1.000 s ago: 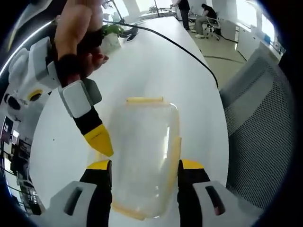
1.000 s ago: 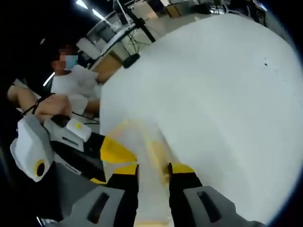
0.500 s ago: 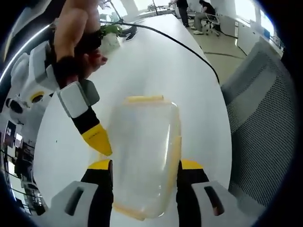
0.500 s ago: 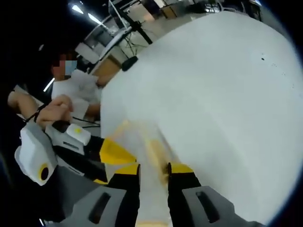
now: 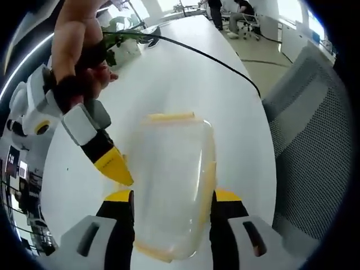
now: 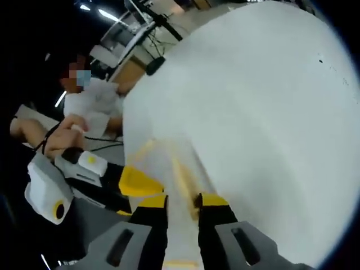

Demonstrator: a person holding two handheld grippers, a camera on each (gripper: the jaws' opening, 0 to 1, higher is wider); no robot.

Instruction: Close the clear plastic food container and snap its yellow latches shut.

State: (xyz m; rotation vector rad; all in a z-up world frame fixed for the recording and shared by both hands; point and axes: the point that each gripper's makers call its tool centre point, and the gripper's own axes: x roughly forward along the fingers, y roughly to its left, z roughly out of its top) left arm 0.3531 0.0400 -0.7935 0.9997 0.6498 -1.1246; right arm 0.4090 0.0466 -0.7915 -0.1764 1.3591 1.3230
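Straddling the clear container at lower centre of the table, left gripper fingers spread; right gripper pinching a side latch, tilting slightly since before, pressing it shut.

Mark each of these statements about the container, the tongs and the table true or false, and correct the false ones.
1. The clear container sits between the left tongs' two jaws. True.
2. The container rests on a dark wooden table. False: the table is white.
3. The right tongs come in beside the container's edge in the left gripper view. True.
4. The container's latches are red. False: the visible latch is yellow.
5. A black cable crosses the table. True.
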